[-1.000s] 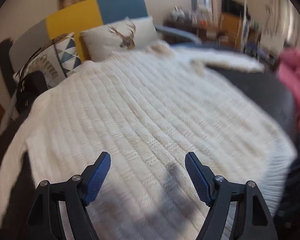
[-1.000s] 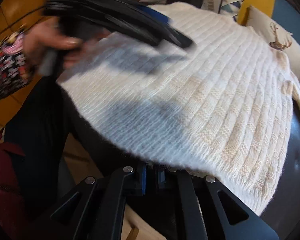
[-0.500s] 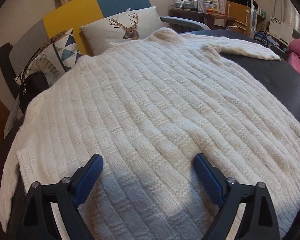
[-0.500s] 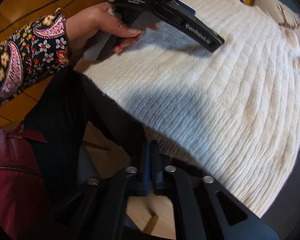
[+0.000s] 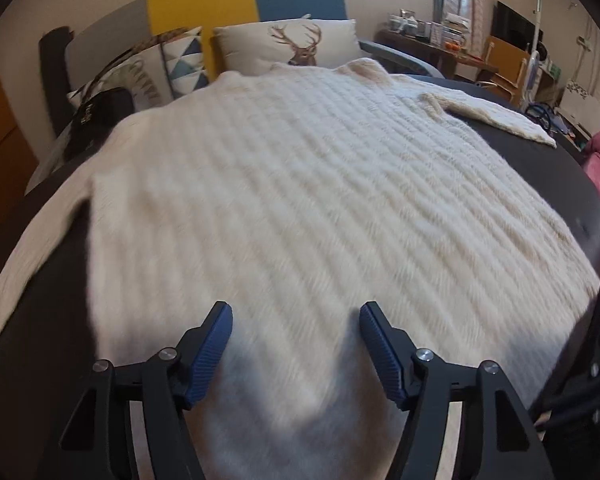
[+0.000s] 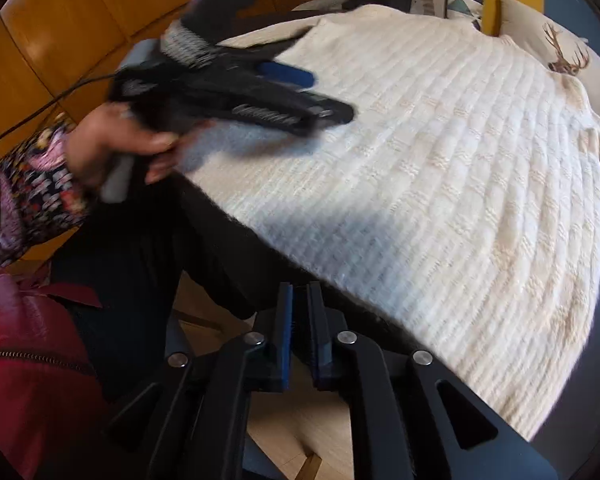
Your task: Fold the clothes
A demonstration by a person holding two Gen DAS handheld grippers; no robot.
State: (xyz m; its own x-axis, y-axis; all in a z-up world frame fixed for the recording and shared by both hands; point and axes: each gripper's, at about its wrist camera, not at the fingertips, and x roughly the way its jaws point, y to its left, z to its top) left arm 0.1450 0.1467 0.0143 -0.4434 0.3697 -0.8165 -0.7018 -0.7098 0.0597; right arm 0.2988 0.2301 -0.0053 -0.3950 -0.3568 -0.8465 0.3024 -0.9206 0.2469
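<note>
Angled down over the cream sweater (image 5: 300, 200) spread flat on the dark bench (image 5: 560, 184), left hand-held gripper (image 5: 296, 340) closing, pads apart over the knit, right hand-held gripper (image 6: 300, 320) nearly together off the hem, empty.

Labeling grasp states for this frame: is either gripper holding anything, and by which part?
Nothing held. The left gripper hovers over the sweater, closing, nothing between its fingers. The right gripper is shut on nothing, just off the sweater's hem.
</note>
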